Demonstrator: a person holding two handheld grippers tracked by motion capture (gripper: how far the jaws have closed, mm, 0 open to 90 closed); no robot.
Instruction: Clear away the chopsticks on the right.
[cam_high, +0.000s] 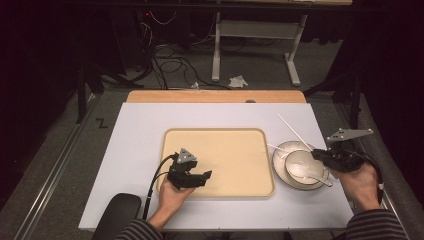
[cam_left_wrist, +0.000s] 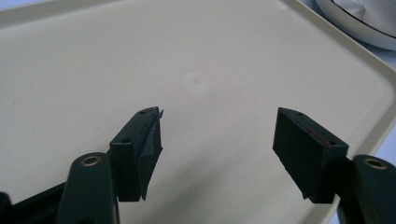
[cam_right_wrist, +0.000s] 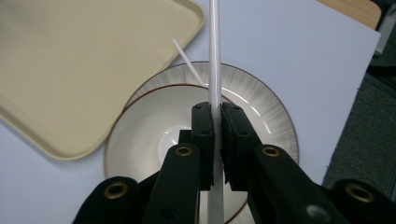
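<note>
A thin white chopstick (cam_high: 292, 131) (cam_right_wrist: 214, 56) is clamped between the jaws of my right gripper (cam_high: 316, 154) (cam_right_wrist: 217, 112), slanting up and away over a white bowl (cam_high: 296, 181) (cam_right_wrist: 159, 126). The bowl sits on a ribbed plate (cam_high: 280, 155) (cam_right_wrist: 266, 98) with a white spoon (cam_high: 306, 172) lying in it. A second chopstick (cam_high: 276, 147) (cam_right_wrist: 187, 58) rests across the plate's far rim. Over the near left part of the beige tray (cam_high: 225, 150) (cam_left_wrist: 187, 56) (cam_right_wrist: 70, 70) hangs my left gripper (cam_high: 205, 177) (cam_left_wrist: 219, 126), open, with nothing between its fingers.
The tray and the plate lie on a pale table (cam_high: 140, 130) whose wooden far edge (cam_high: 215, 96) shows behind. The plate stands just right of the tray, near the table's right edge. Cables and a stand's legs are on the floor beyond.
</note>
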